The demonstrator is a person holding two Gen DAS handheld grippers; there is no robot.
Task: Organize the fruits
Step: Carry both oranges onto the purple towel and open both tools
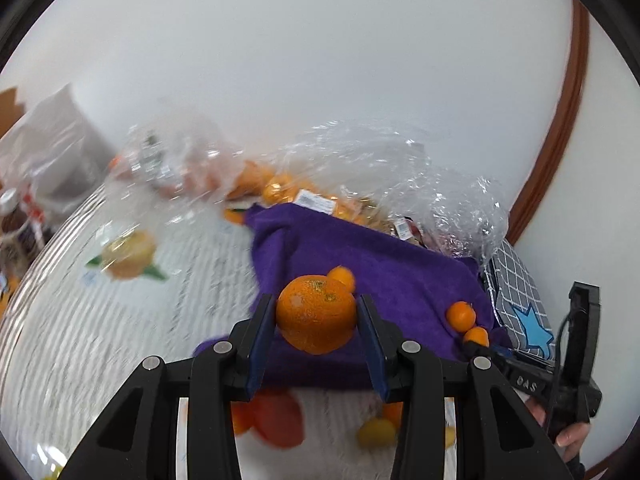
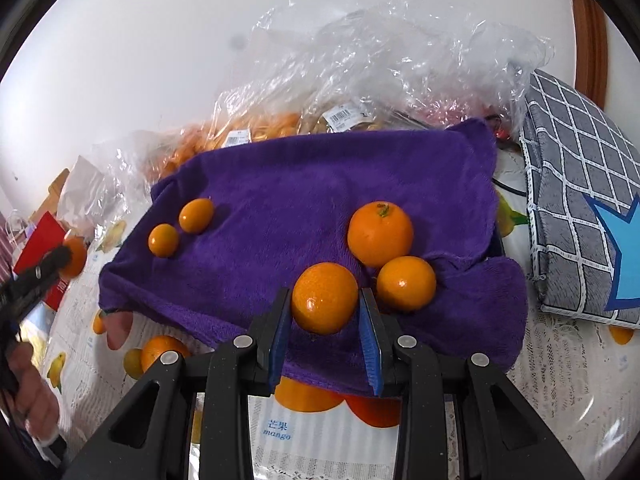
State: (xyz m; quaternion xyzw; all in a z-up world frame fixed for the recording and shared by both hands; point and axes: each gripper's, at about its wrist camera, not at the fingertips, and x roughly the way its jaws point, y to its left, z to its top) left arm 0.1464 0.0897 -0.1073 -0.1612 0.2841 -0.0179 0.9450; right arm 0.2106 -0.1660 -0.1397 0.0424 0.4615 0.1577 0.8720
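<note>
A purple towel (image 2: pixel 304 184) lies on the table and also shows in the left wrist view (image 1: pixel 360 256). My left gripper (image 1: pixel 316 316) is shut on a large orange (image 1: pixel 316 312), held above the towel's left part. My right gripper (image 2: pixel 325 304) is shut on a small orange fruit (image 2: pixel 325 298) over the towel's front edge. On the towel lie a large orange (image 2: pixel 380 232), a smaller orange fruit (image 2: pixel 406 282) beside it, and two kumquats (image 2: pixel 196 215) (image 2: pixel 163 240) at the left. The left gripper with its orange (image 2: pixel 74 256) shows at the far left of the right wrist view.
Clear plastic bags of oranges (image 2: pixel 248 136) lie behind the towel. A grey checked pouch with a blue star (image 2: pixel 580 184) lies to the right. The tablecloth (image 2: pixel 328 452) carries printed fruit pictures. A red box (image 2: pixel 40 240) and jars (image 1: pixel 16 224) stand at the left.
</note>
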